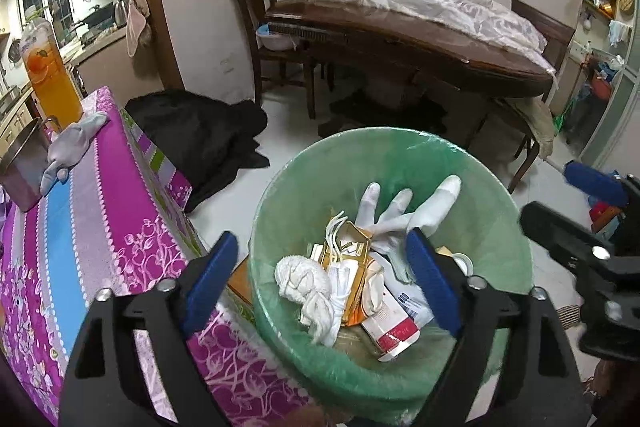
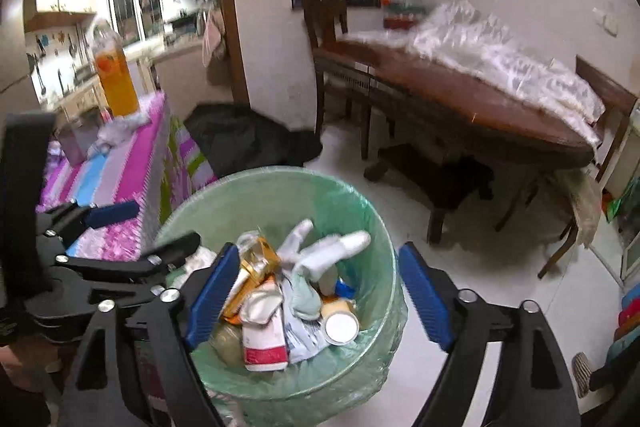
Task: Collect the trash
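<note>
A bin lined with a green bag [image 1: 480, 187] [image 2: 372, 227] stands on the floor beside the table. It holds trash: a white glove [image 1: 404, 215] [image 2: 320, 251], a white cloth wad [image 1: 304, 279], a gold box [image 1: 352, 243] [image 2: 256, 263], a red-and-white carton [image 1: 392, 335] [image 2: 266, 345] and a small cup [image 2: 340, 325]. My left gripper [image 1: 324, 287] is open and empty, above the bin's near rim. My right gripper [image 2: 320, 291] is open and empty over the bin. The left gripper also shows in the right wrist view [image 2: 156, 227].
A table with a purple floral cloth [image 1: 100, 211] [image 2: 112, 175] is left of the bin, carrying an orange drink bottle [image 1: 52, 83] [image 2: 114, 83], a metal pot [image 1: 22, 163] and a grey rag [image 1: 68, 147]. A black bag [image 1: 200, 135] lies on the floor. A wooden table [image 1: 420, 43] stands behind.
</note>
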{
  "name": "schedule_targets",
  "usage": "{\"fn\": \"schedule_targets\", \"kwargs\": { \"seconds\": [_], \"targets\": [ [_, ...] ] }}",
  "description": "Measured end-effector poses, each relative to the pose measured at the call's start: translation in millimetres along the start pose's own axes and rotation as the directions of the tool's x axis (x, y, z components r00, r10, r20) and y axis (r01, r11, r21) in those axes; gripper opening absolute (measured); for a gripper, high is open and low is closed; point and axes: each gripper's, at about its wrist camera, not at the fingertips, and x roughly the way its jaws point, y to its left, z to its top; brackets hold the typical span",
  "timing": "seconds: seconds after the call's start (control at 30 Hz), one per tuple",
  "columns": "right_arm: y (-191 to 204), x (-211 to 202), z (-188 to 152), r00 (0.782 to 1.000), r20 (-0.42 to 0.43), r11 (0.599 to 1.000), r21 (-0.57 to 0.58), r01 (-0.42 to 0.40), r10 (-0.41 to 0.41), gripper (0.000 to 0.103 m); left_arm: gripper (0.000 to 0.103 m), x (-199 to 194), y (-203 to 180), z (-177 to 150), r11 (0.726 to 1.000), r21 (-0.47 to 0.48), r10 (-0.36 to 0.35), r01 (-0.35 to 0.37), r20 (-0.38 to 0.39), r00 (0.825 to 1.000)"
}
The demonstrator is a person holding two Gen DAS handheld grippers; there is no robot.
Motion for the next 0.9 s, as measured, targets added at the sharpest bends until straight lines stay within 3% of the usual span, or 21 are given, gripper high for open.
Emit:
{"fn": "schedule_targets", "kwargs": {
  "seconds": [0.1, 0.17, 0.43, 0.63, 0.9],
  "targets": [
    [9, -33, -13, 0.993, 0.114, 0.999, -0.015, 0.038, -0.036, 0.098, 0.092, -16, 4, -13, 1.000, -0.007, 0.000, 0.000, 0.036, 0.999],
    [13, -55, -25, 0.982, 0.180, 0.998, -0.016, 0.058, -0.054, 0.098, 0.097, -28, 6, -23, 1.000, -0.015, 0.007, -0.006, 0.061, 0.998],
    [23, -133, -70, 0.934, 0.349, 0.997, 0.012, 0.081, -0.080, 0.098, 0.097, -94, 18, -66, 0.998, -0.027, 0.052, -0.048, 0.186, 0.981],
    [28, -189, -115, 0.905, 0.411, 0.994, 0.024, 0.107, -0.108, 0.098, 0.097, -148, 23, -98, 0.998, -0.038, 0.061, -0.052, 0.280, 0.958],
    [42, -247, -172, 0.876, 0.462, 0.989, 0.020, 0.144, -0.136, 0.098, 0.097, -212, 11, -140, 0.998, -0.057, 0.049, -0.028, 0.415, 0.908]
  ]
}}
